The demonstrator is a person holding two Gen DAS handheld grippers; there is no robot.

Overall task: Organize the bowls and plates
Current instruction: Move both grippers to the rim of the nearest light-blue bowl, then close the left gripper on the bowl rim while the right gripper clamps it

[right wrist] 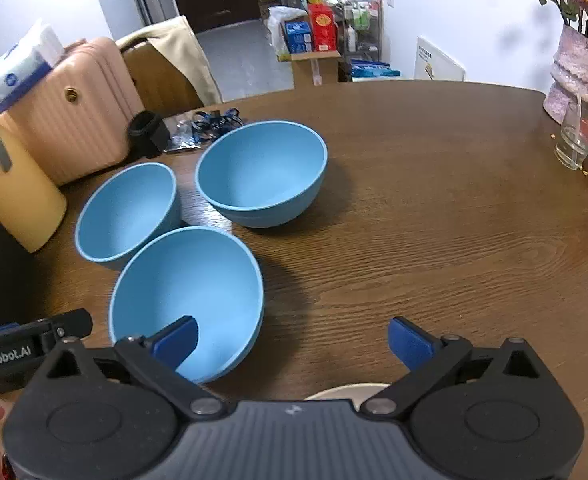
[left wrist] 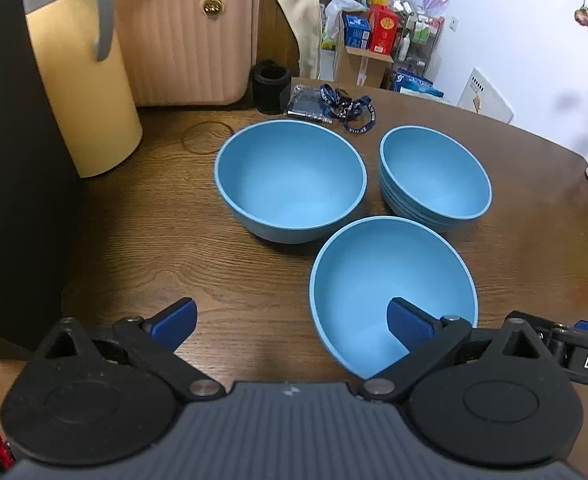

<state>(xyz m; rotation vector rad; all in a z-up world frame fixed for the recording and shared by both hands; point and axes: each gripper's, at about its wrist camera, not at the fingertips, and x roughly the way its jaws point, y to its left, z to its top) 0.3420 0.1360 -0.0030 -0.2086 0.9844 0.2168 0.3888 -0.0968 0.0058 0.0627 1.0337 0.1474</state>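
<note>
Three blue bowls stand upright on the brown wooden surface (left wrist: pixel 142 240), in a tight triangle. From the left wrist view, the near bowl (left wrist: pixel 390 288) sits at 5 o'clock of the group, the left bowl (left wrist: pixel 290 180) at 10 o'clock, and the ribbed bowl (left wrist: pixel 434 176) at 2 o'clock; whether their rims touch cannot be told. One pale plate (right wrist: pixel 346 391) peeks out under the right hand-held gripper (right wrist: pixel 292 340). Both it and the left hand-held gripper (left wrist: pixel 292 324) have fingers spread wide, holding nothing. One pink suitcase (left wrist: pixel 186 36) and one yellow jug (left wrist: pixel 82 92) stand at 11 o'clock.
</note>
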